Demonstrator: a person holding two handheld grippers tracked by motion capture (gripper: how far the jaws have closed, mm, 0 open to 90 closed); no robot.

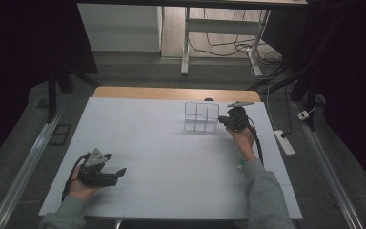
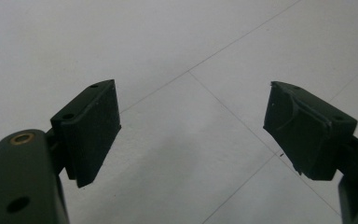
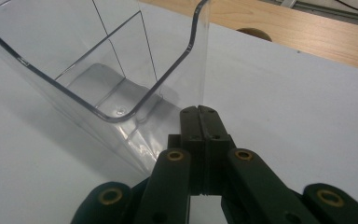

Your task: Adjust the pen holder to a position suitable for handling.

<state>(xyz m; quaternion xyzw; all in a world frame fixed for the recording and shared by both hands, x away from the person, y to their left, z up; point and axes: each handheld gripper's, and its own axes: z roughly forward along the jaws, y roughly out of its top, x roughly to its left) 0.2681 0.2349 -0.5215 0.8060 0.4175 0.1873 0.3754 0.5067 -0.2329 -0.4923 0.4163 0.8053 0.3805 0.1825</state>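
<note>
Looking from the high view, we start at the left, where our left hand-held gripper rests low on the white table near its front edge, well apart from anything else. A grey three-cornered plate sits on top of it and a cable trails back beside our sleeve. In the left gripper view its two black jaws stand wide apart with nothing between them, and beneath the left hand-held gripper we see bare white table crossed by thin seam lines.

Moving toward the middle and the far side of the table, we come to a clear plastic organizer, a see-through box split by thin inner walls into several compartments. It stands near the table's far edge, close to the strip of bare wood behind the white top.

At the right, our right hand-held gripper is at the organizer's right side. In the right gripper view the jaws of this right hand-held gripper are pressed together, and the thin edge of the clear plastic organizer wall rises straight up from where the tips meet, so we read the jaws as closed on that wall. The box appears tilted in this view, its curved rim nearest us. Our right forearm and grey sleeve reach in from the table's front right.
</note>
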